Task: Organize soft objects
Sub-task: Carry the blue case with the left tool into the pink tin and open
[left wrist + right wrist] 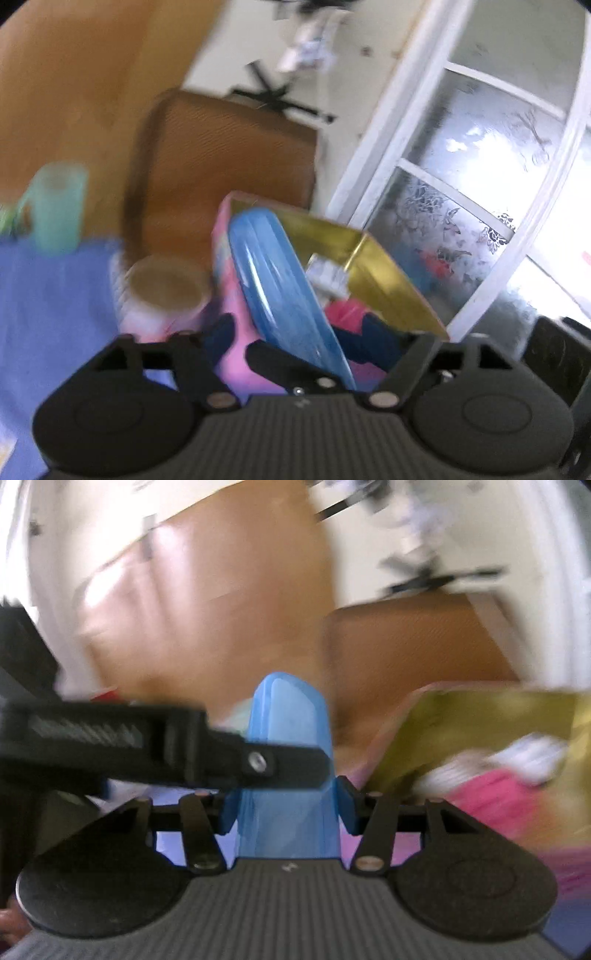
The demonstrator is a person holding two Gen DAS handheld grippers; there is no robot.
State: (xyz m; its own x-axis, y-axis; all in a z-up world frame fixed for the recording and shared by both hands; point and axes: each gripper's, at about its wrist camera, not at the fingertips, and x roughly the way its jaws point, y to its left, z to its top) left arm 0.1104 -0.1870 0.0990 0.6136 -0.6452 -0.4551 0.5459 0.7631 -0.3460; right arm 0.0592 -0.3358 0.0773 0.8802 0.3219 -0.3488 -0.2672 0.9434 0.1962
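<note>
A soft, glossy blue oblong pouch (269, 266) stands on end in front of a box with pink outside and gold lining (388, 280). My right gripper (288, 810) is shut on the pouch (288, 709), with a dark blue pad pressed against each side of its lower part. My left gripper (297, 334) straddles the same pouch from the side, open; pink box shows between its left pad (221, 336) and the pouch. In the right wrist view one black left finger (288, 764) lies across the pouch. Pink and white items (491, 801) lie inside the box (480, 720).
A wide tape roll (166, 291) and a pale green cup (55, 206) stand on a blue-violet cloth (48, 314) left of the box. A brown cushioned chair back (229, 155) is behind, a white-framed frosted window (480, 166) to the right. Both views are blurred.
</note>
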